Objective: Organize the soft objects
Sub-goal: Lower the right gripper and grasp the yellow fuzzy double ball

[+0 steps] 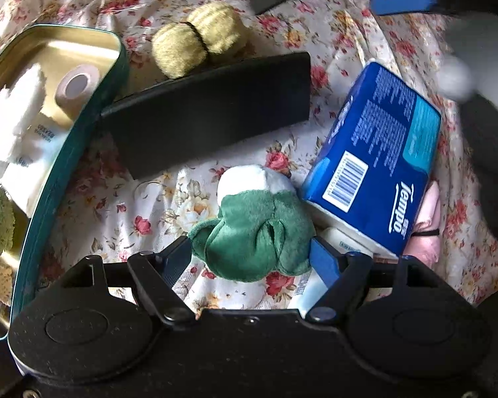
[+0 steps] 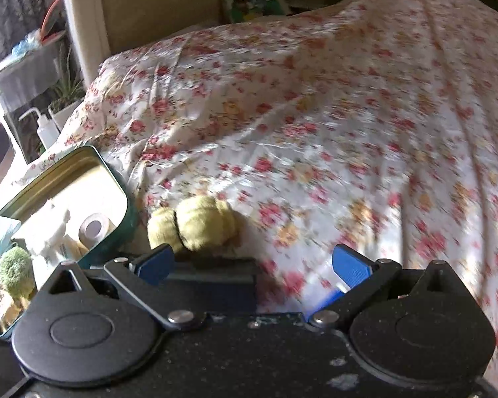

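We see a bed under a rumpled floral sheet [image 2: 315,116], an open teal tin [image 1: 83,126] at our left, a yellow-green plush [image 1: 195,39] above centre, a black flat case [image 1: 209,116], a green-and-white plush [image 1: 255,225] lower centre, a blue Tempo tissue pack [image 1: 375,152] at right

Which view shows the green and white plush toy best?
The left wrist view: the green and white plush toy lies on the floral sheet between the left gripper fingers, unobstructed. The right wrist view does not show it at all.
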`<action>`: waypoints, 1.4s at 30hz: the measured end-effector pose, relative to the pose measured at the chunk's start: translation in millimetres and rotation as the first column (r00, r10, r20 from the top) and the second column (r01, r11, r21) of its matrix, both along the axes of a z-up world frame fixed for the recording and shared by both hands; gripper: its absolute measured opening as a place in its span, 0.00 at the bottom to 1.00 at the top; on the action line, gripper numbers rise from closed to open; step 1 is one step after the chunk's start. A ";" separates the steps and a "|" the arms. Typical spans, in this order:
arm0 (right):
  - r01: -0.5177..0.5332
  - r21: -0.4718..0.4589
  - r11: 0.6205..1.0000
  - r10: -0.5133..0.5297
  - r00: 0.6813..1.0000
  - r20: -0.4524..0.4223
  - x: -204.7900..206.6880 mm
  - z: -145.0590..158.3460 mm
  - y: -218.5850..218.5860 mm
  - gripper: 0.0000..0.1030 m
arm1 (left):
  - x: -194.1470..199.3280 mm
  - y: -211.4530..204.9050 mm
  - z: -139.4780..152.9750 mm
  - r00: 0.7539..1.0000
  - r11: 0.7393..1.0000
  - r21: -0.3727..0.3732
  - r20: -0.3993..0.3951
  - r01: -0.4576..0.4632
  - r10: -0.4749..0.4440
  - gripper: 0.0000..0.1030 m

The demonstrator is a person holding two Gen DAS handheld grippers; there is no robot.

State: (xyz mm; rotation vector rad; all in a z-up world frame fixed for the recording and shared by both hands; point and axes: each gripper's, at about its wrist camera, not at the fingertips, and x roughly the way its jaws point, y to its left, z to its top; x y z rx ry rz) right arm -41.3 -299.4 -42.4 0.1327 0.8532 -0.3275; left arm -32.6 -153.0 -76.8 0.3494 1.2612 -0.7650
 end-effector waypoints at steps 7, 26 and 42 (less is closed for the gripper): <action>-0.115 -0.017 0.993 0.114 0.991 -0.064 68.1 -24.1 16.9 0.99 | 1.0 10.5 5.7 0.999 0.999 -0.034 0.011 -0.042 0.042 0.72; -0.039 0.134 0.990 0.055 0.992 -0.112 77.4 -32.9 -2.4 0.21 | 9.9 18.8 9.2 0.996 0.994 -0.064 -0.001 -0.084 0.085 0.72; -0.046 0.016 0.999 0.048 0.992 -0.120 81.9 -39.8 2.1 0.90 | 5.6 8.4 4.6 0.997 0.998 -0.039 0.053 -0.055 0.057 0.77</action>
